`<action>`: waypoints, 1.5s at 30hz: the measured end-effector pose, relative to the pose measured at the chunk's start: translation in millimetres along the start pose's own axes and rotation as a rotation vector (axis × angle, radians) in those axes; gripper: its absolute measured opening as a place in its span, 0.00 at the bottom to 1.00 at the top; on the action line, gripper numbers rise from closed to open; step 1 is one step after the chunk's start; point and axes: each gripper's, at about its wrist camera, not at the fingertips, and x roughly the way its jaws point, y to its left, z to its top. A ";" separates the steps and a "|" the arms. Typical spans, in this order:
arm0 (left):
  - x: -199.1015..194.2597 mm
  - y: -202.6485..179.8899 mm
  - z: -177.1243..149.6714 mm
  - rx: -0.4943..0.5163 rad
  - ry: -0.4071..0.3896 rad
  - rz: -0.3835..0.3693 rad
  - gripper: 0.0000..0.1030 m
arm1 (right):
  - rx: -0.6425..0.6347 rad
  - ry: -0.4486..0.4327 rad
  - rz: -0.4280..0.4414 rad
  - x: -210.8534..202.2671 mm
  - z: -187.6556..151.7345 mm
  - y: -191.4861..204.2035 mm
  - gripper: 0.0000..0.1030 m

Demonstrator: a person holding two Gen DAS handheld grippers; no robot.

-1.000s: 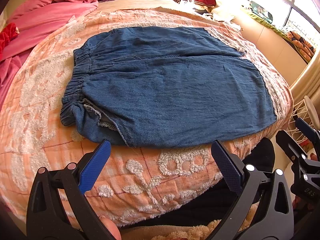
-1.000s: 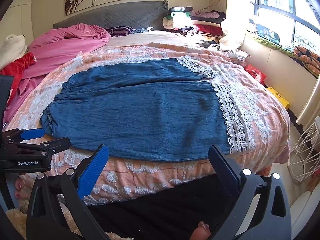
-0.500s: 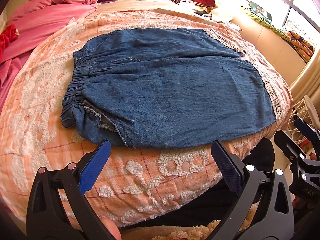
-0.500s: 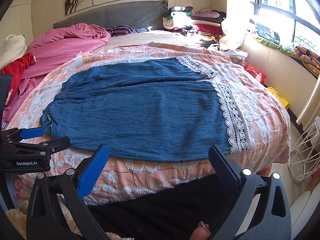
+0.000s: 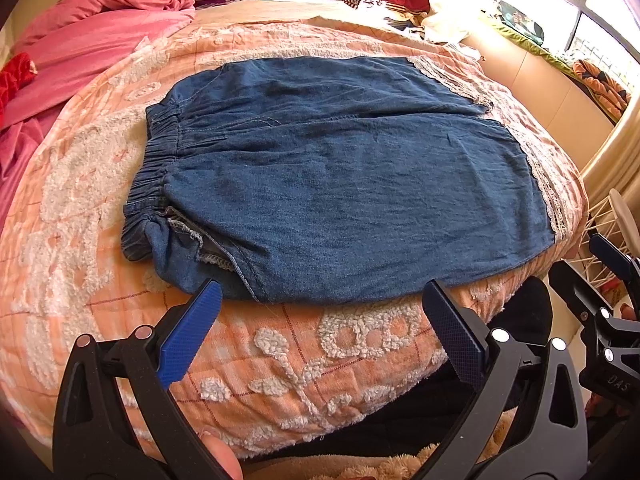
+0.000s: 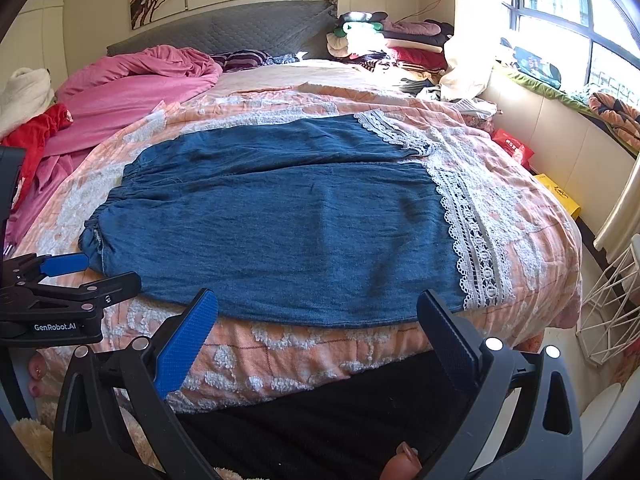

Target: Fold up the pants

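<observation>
Hovering both grippers, left gripper [image 5: 320, 304] and right gripper [image 6: 316, 312], jaws apart and empty, just off the pants' [image 6: 280, 224] near edge; they're flat on the bed [image 6: 304, 364] for folding.

Your left gripper [image 5: 322, 298] hangs with its jaws wide apart just short of the near edge of the denim pants [image 5: 340, 184], which lie flat on the peach bedspread [image 5: 300, 368], elastic waistband [image 5: 154, 168] to your left.
</observation>
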 end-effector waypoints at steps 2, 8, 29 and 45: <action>0.2 1.2 0.9 -0.003 -0.001 0.001 0.92 | -0.001 0.003 0.000 1.2 0.7 0.0 0.96; 1.3 4.4 4.9 -0.009 -0.007 0.009 0.92 | -0.001 0.000 0.001 2.6 1.9 -0.1 0.96; 16.1 62.7 59.8 -0.067 -0.046 0.019 0.92 | -0.073 -0.028 0.194 36.7 110.1 9.8 0.96; 120.9 187.6 159.6 -0.162 0.007 0.057 0.85 | -0.324 0.126 0.394 208.3 252.8 64.4 0.96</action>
